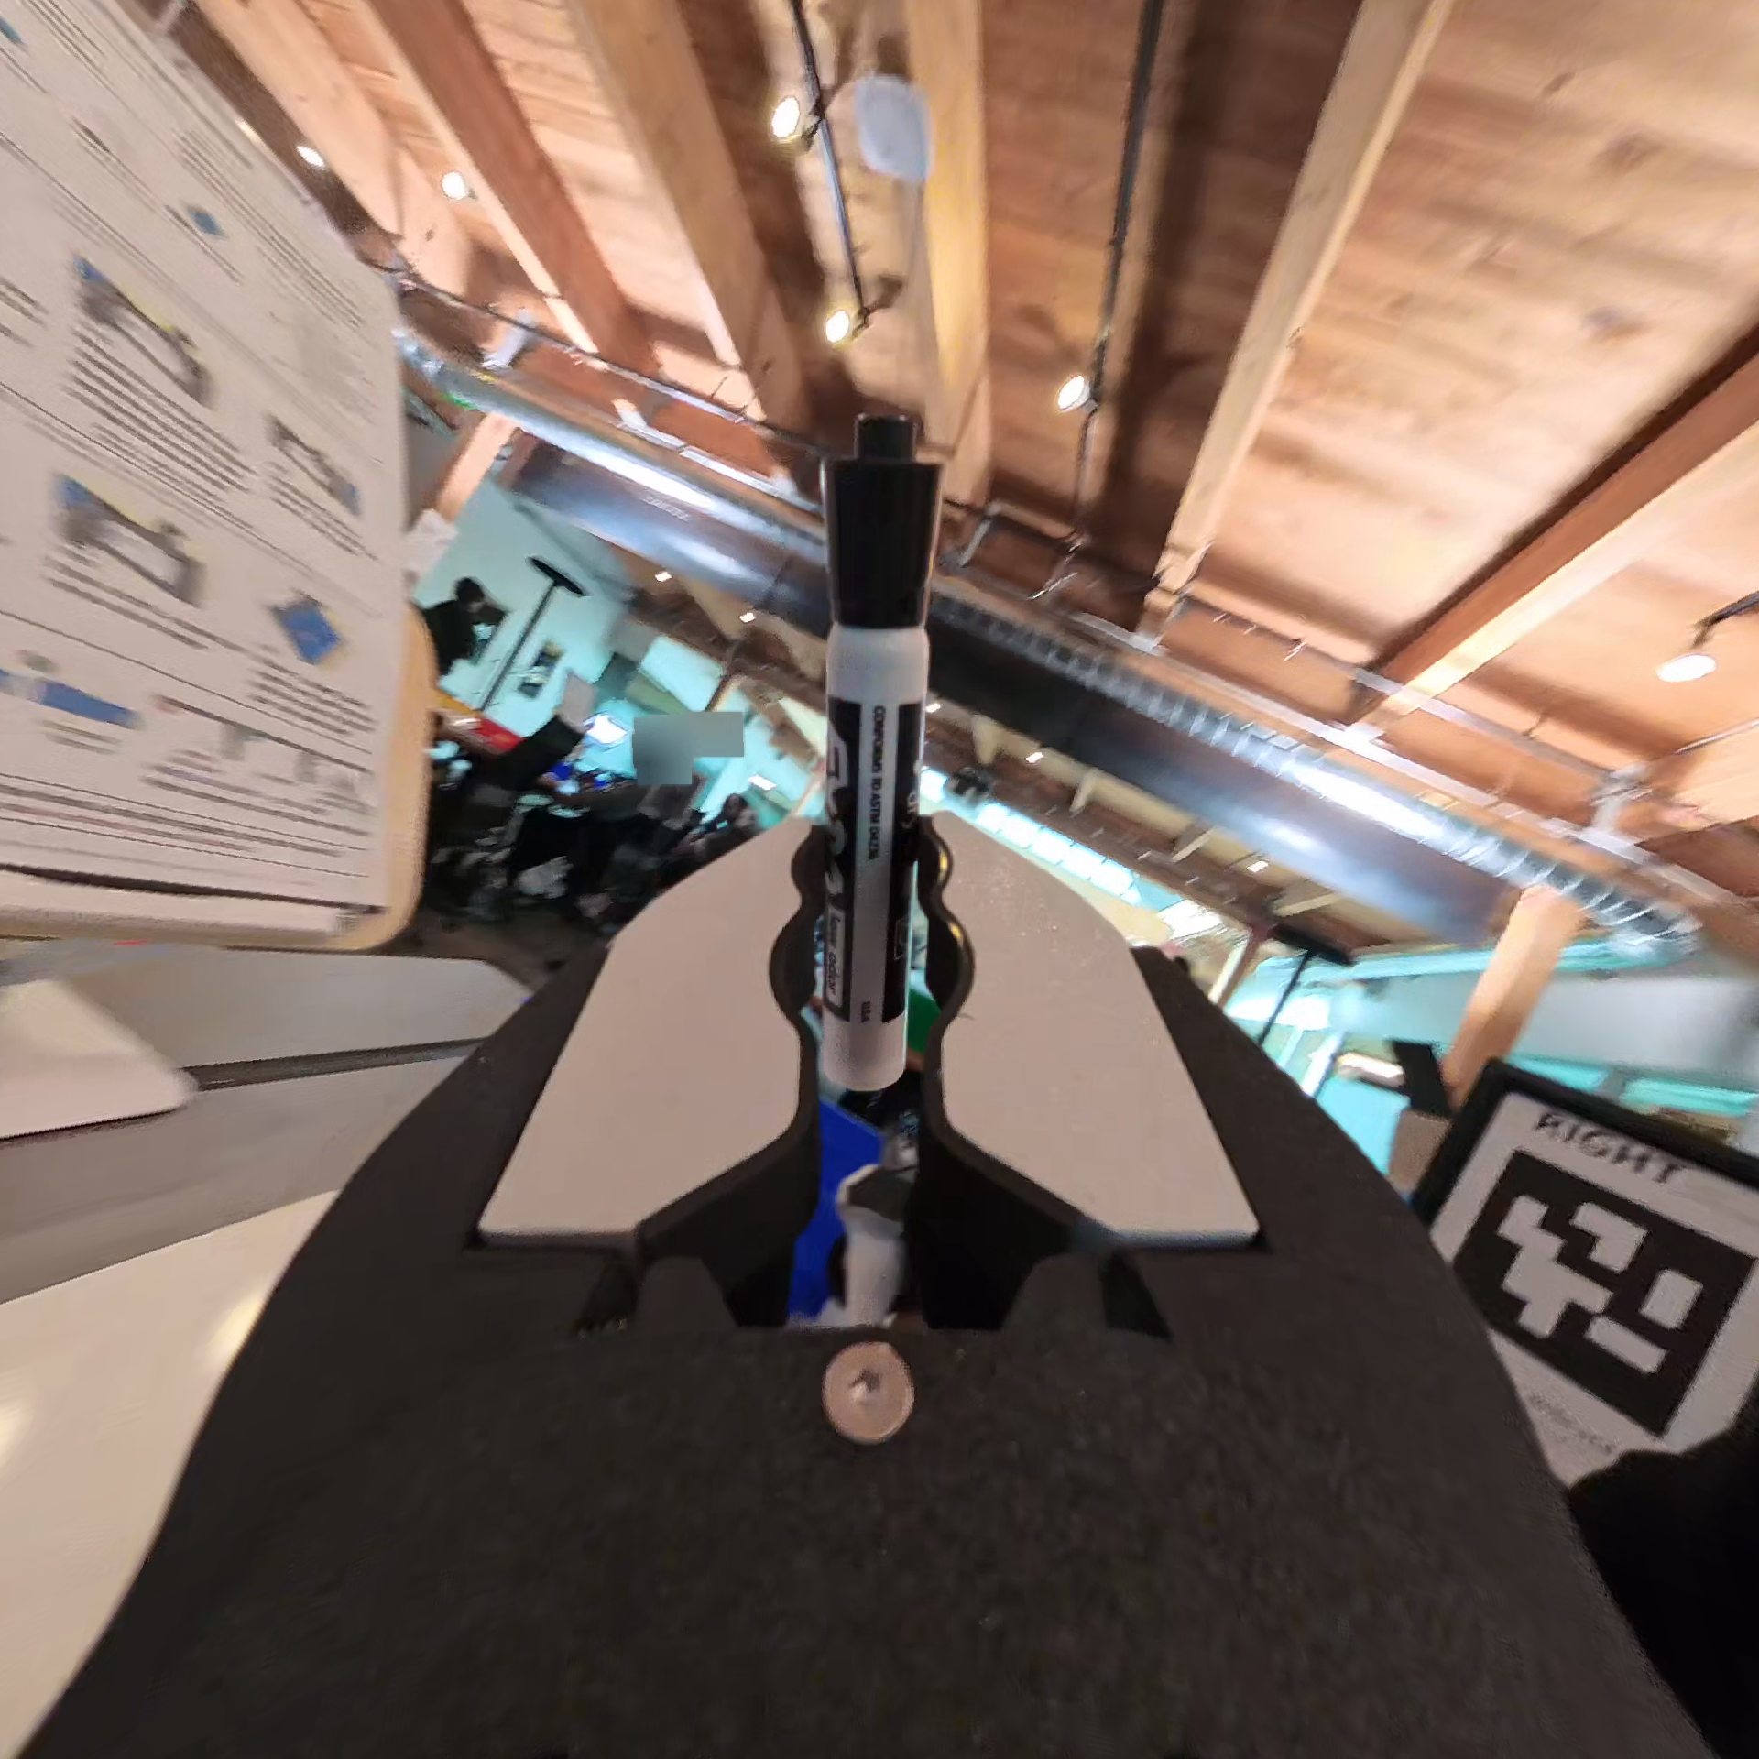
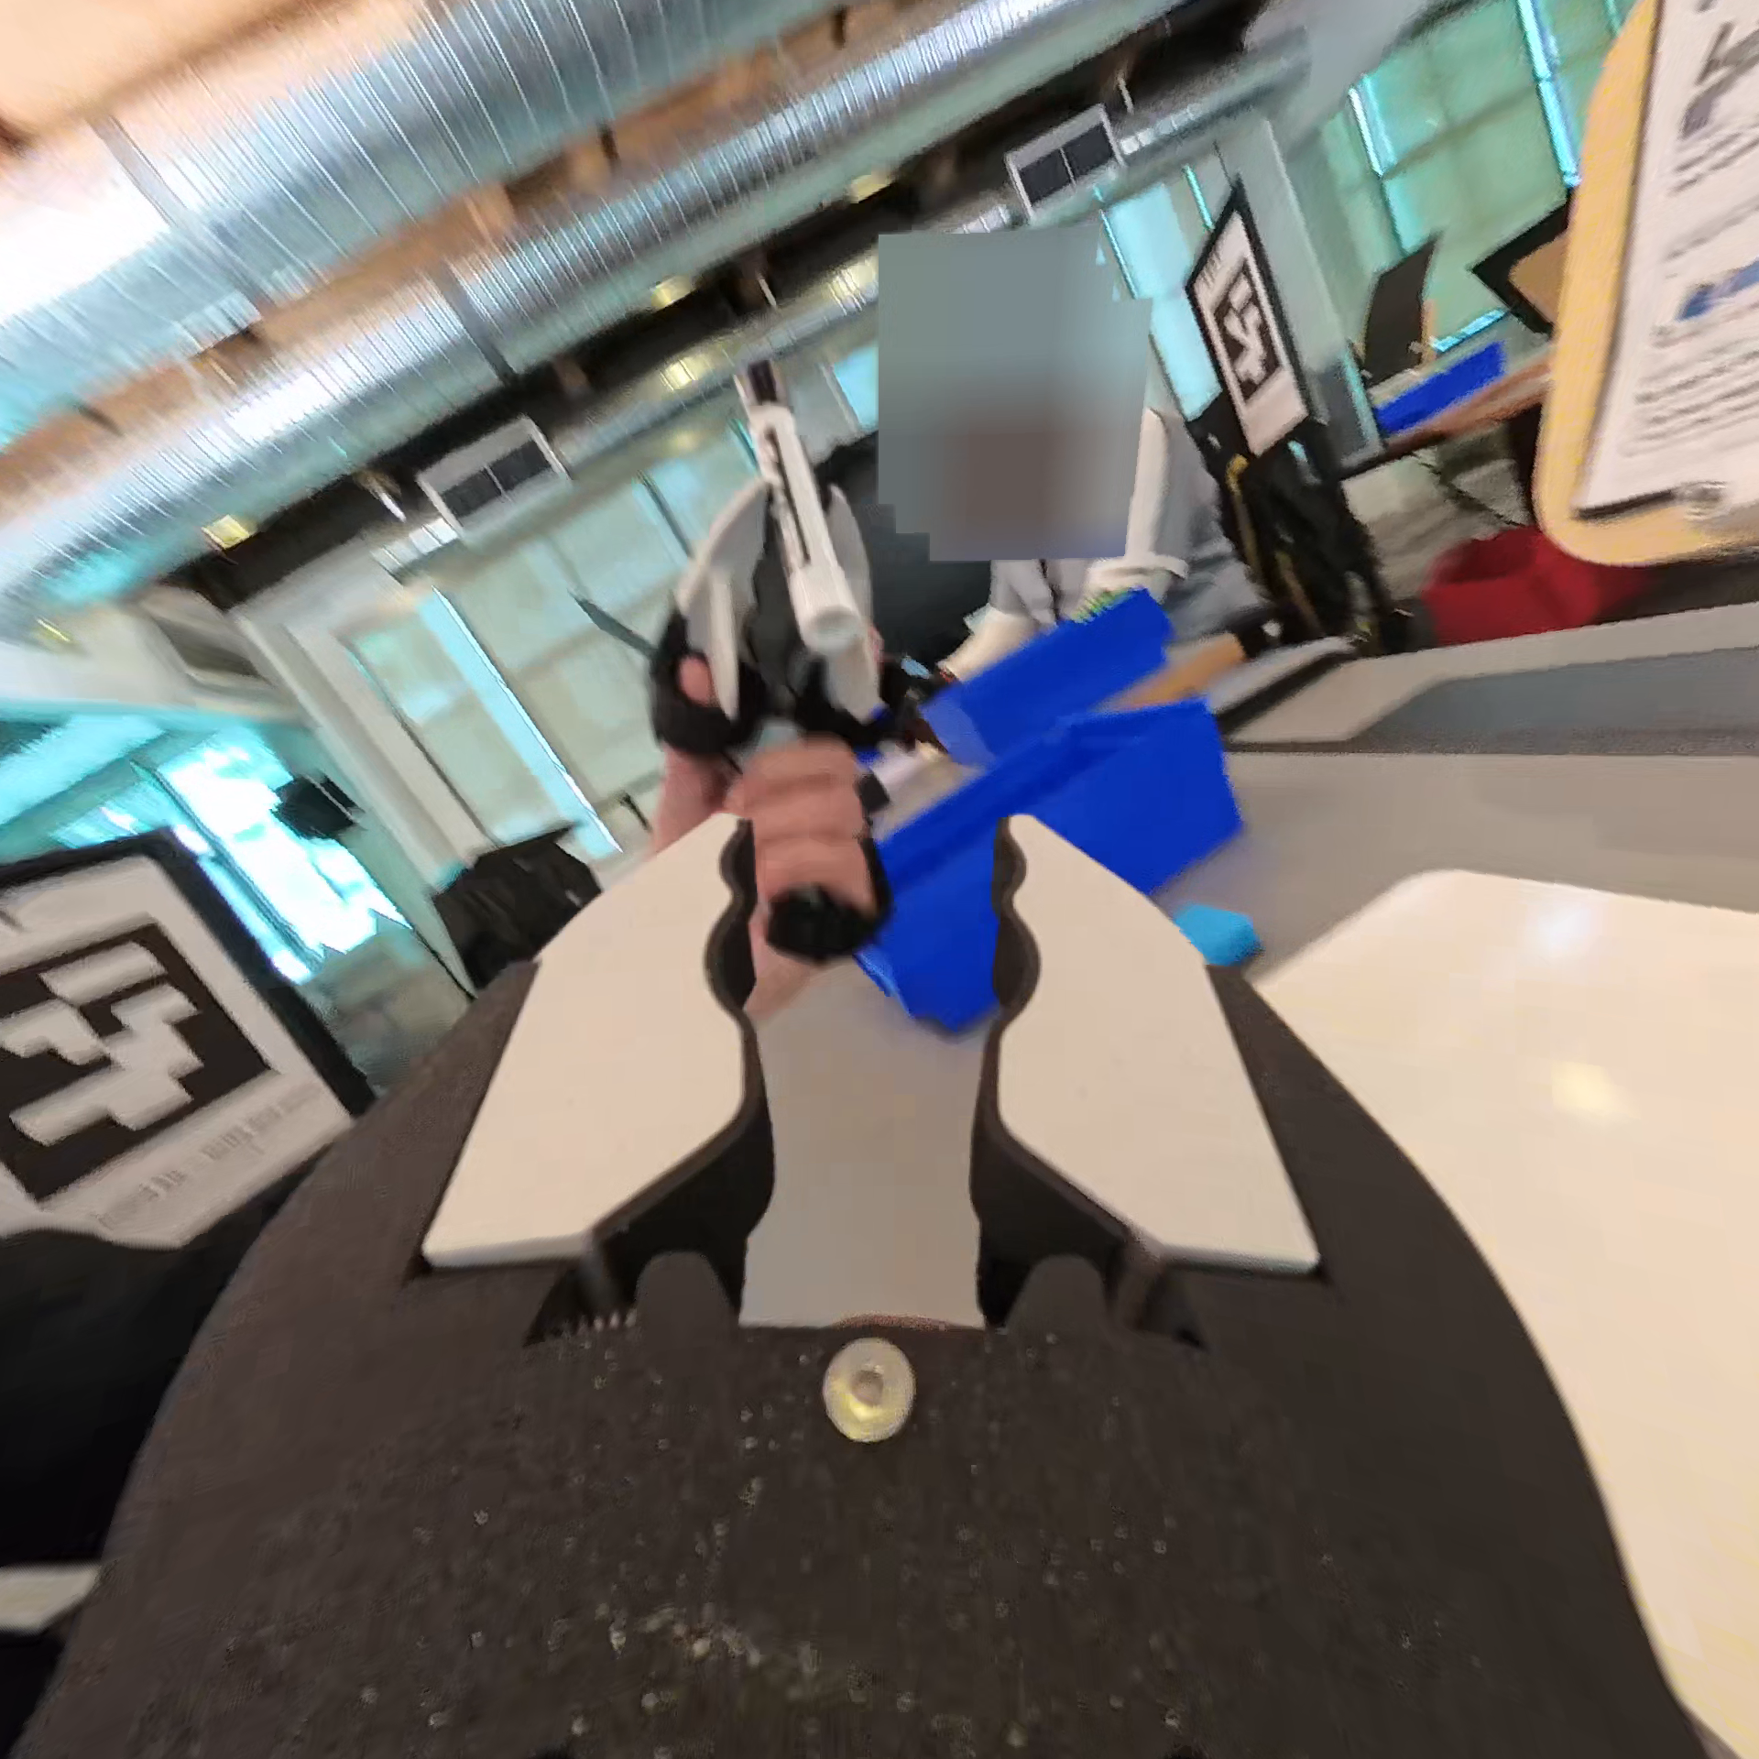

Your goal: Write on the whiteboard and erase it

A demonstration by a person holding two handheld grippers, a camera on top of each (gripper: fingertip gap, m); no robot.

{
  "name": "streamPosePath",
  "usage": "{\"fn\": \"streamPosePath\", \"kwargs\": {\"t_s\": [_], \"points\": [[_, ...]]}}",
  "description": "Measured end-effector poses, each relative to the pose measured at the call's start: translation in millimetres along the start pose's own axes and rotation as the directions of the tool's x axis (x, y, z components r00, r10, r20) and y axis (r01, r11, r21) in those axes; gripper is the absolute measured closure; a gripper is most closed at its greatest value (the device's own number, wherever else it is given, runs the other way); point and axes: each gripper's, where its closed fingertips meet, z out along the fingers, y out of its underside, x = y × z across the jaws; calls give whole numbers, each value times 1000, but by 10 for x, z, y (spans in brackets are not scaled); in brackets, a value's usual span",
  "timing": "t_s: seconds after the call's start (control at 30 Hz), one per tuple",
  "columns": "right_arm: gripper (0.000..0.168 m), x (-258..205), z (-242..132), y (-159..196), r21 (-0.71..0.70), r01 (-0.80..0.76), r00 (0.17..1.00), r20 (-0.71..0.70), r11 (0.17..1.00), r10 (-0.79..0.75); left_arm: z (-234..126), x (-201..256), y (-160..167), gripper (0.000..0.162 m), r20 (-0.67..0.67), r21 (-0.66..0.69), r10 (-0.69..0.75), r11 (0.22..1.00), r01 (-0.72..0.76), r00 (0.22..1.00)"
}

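Overhead, one capped black marker (image 1: 876,761) clamped upright in left gripper (image 1: 871,914) jaws, right gripper (image 2: 861,914) jaws parted, empty, one whiteboard (image 2: 1523,1095) alongside

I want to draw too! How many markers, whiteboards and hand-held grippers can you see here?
marker: 1
whiteboard: 1
left hand-held gripper and right hand-held gripper: 2
Total: 4

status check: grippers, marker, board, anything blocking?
Left gripper shut on marker, cap on. Right gripper open, empty. Whiteboard bare. Nothing blocking.
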Motion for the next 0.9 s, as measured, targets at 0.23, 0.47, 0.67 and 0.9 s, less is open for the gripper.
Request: {"fn": "streamPosePath", "kwargs": {"t_s": [0.23, 0.47, 0.67, 0.9], "points": [[124, -121, 145, -204, 140, -165, 983, 97, 976, 153, 419, 151, 759, 144, -141, 54, -158, 984, 167, 977], [142, -39, -53, -265, 184, -210, 975, 119, 960, 190, 582, 257, 1163, 144, -163, -1, -172, 985, 175, 971], [148, -16, -218, -335, 178, -189, 979, 114, 966, 170, 599, 241, 1316, 144, -163, -61, -171, 985, 163, 972], [148, -34, -362, -349, 90, -92, 994, 72, 992, 86, 551, 299, 1443, 143, -178, -236, -186, 961, 141, 966]]}}
